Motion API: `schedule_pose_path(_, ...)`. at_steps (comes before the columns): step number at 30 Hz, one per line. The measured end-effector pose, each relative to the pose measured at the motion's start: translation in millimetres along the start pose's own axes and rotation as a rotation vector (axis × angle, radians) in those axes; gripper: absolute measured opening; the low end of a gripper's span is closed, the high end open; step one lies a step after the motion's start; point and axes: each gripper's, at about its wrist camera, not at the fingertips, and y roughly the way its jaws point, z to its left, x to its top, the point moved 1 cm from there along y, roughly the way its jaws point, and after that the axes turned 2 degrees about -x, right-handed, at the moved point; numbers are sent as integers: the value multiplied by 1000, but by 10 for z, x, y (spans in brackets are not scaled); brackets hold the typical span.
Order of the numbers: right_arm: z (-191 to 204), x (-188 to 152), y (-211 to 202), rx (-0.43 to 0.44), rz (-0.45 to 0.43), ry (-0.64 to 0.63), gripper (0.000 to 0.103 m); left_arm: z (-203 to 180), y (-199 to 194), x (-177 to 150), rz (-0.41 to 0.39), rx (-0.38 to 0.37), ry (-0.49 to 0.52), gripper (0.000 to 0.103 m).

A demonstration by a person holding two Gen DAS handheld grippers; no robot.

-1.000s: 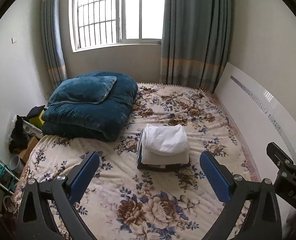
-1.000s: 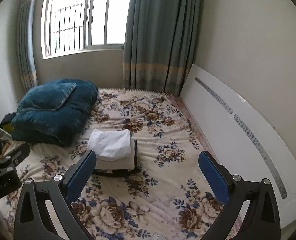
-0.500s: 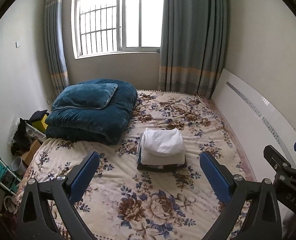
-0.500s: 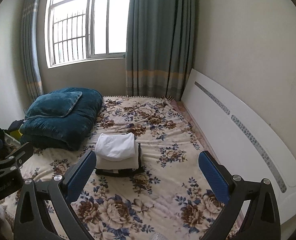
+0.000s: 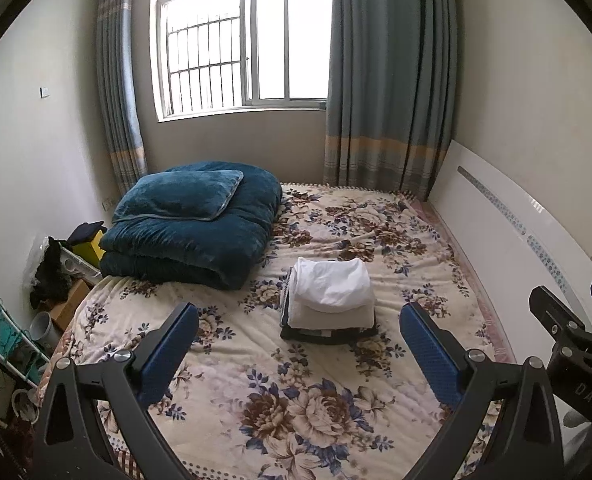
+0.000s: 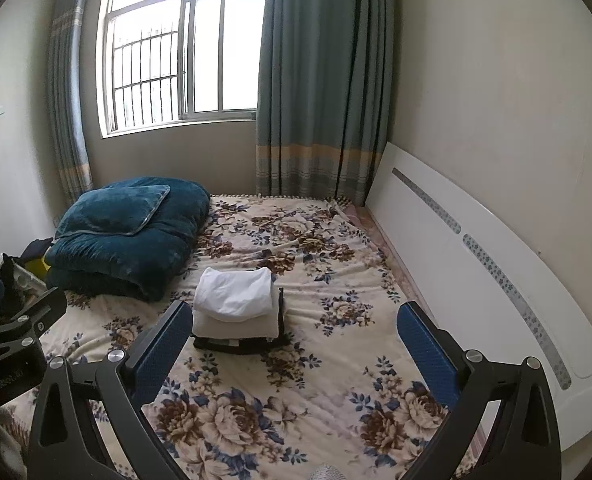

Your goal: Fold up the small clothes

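Note:
A stack of folded clothes (image 5: 330,300), white on top, cream below, dark at the bottom, lies in the middle of the floral bed (image 5: 304,412). It also shows in the right wrist view (image 6: 236,312). My left gripper (image 5: 298,352) is open and empty, held above the bed's near end, well short of the stack. My right gripper (image 6: 294,348) is open and empty, also back from the stack, to the right of the left one. Its side shows in the left wrist view (image 5: 576,344).
A folded blue quilt with a pillow (image 5: 192,224) lies at the bed's far left. A white headboard (image 6: 476,272) leans on the right wall. Clutter and a rack (image 5: 4,332) stand on the floor at the left. Window and curtains (image 5: 384,80) are behind.
Both grippers have drawn back and risen from the bed, so the stack looks smaller and farther away. Both stay open and empty.

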Motion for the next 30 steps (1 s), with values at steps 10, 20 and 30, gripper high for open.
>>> schedule_pose_path(10, -22, 37, 23, 30, -2, -18, 103, -13, -52, -13, -10, 7, 1, 103)
schedule_pose_path(20, -11, 23, 12, 34, -5, -20, 103, -35, -90, 10, -11, 5, -2, 103)
schedule_pose_path(30, 1, -2, -6, 37, -7, -16, 103, -66, -102, 13, -15, 11, 0, 103)
